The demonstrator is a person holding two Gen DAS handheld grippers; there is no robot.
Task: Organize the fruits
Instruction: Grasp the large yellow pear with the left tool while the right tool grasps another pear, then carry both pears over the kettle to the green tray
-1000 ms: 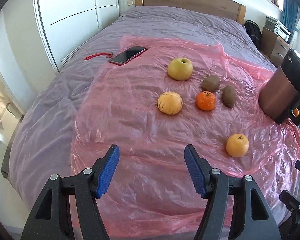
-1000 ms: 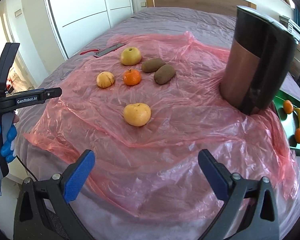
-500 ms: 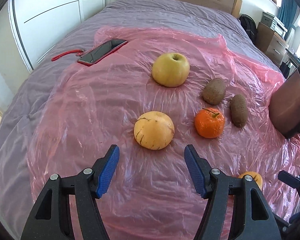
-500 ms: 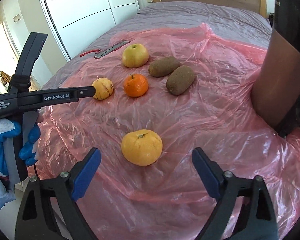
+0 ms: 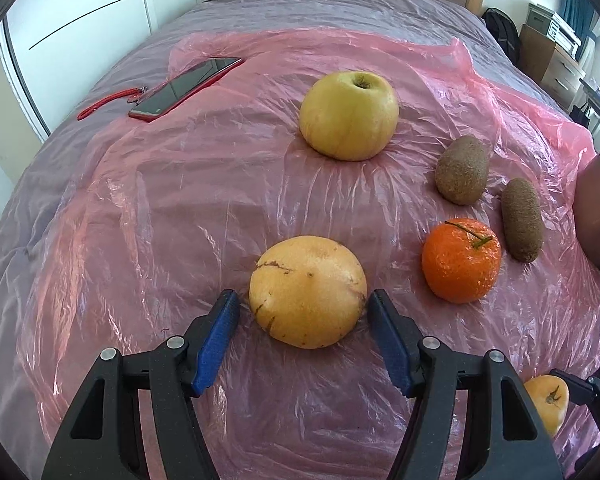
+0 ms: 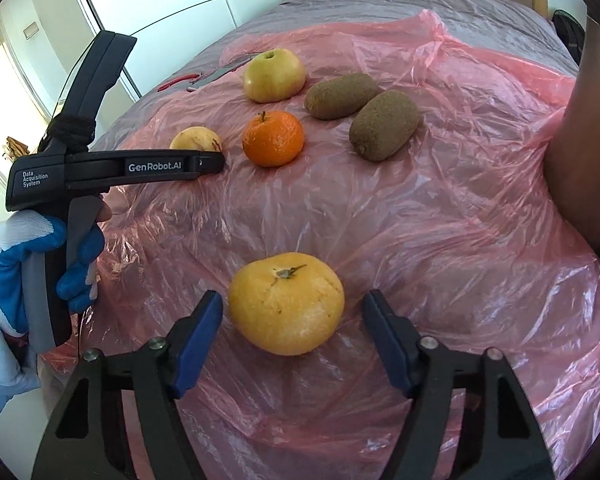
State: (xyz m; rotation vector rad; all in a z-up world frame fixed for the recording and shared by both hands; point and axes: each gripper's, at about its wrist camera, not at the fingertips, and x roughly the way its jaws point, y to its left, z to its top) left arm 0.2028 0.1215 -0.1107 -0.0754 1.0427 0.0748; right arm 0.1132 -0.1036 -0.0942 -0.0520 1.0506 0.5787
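My left gripper [image 5: 303,307] is open, its blue pads on either side of a pale yellow streaked fruit [image 5: 307,313] on the pink plastic sheet [image 5: 172,208], with small gaps. My right gripper [image 6: 292,312] is open around a yellow-orange citrus fruit [image 6: 286,302], also not touching. That fruit shows at the left wrist view's lower right [image 5: 548,402]. Beyond lie a yellow-green apple [image 5: 349,114], a tangerine [image 5: 461,266] and two kiwis [image 5: 462,170] [image 5: 522,219]. In the right wrist view the apple [image 6: 274,74], tangerine [image 6: 273,138] and kiwis [image 6: 340,95] [image 6: 383,125] sit ahead.
A red phone [image 5: 184,88] with a red strap lies at the sheet's far left edge. A tall brown and black container [image 6: 580,152] stands on the right. The left gripper's body and a gloved hand [image 6: 28,248] fill the right wrist view's left side. The grey bed [image 5: 340,8] extends behind.
Both grippers have moved forward and down, each now straddling a fruit: the left around the streaked yellow fruit, the right around the yellow-orange citrus. Jaws stayed open.
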